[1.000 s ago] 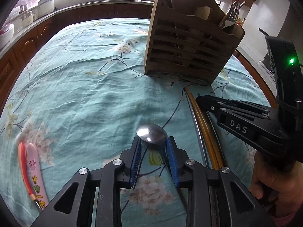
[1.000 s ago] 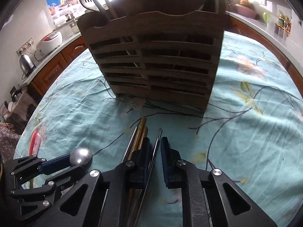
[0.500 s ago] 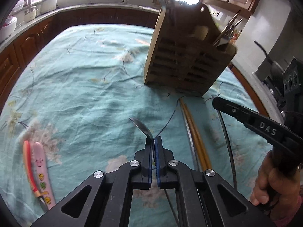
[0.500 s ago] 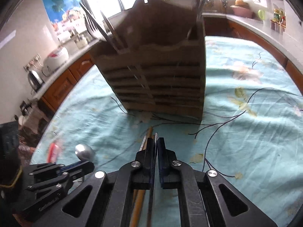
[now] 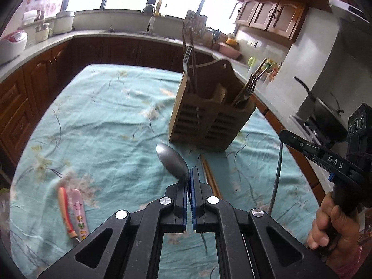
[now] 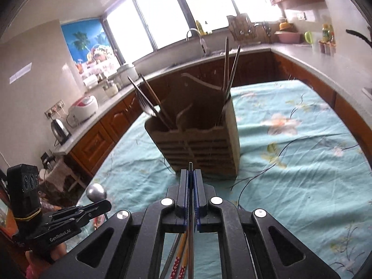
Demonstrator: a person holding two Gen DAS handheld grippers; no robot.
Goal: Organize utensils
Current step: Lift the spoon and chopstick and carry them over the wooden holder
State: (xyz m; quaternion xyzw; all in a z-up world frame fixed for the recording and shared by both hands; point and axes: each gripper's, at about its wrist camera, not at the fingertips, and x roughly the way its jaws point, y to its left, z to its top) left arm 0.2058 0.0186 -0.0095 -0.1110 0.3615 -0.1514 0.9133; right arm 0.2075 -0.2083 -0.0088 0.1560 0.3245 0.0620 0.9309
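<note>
A slatted wooden utensil holder [image 5: 209, 118] stands on the teal floral tablecloth [image 5: 97, 125], with forks and chopsticks upright in it; it also shows in the right wrist view [image 6: 197, 148]. My left gripper [image 5: 189, 174] is shut on a metal spoon [image 5: 172, 160], bowl forward, lifted above the cloth short of the holder. My right gripper [image 6: 190, 174] is shut on a thin metal chopstick [image 6: 190, 209] and is raised in front of the holder. That chopstick hangs from the right gripper in the left wrist view [image 5: 276, 174].
Wooden chopsticks [image 5: 210, 179] lie on the cloth before the holder; more show under my right gripper [image 6: 179, 262]. A red and a pink utensil [image 5: 73, 211] lie at the front left. Counters [image 6: 313, 55] with appliances ring the table.
Both grippers closed, the left on the spoon and the right on the metal chopstick. Both then lifted off the cloth, and the views now sit higher above the table.
</note>
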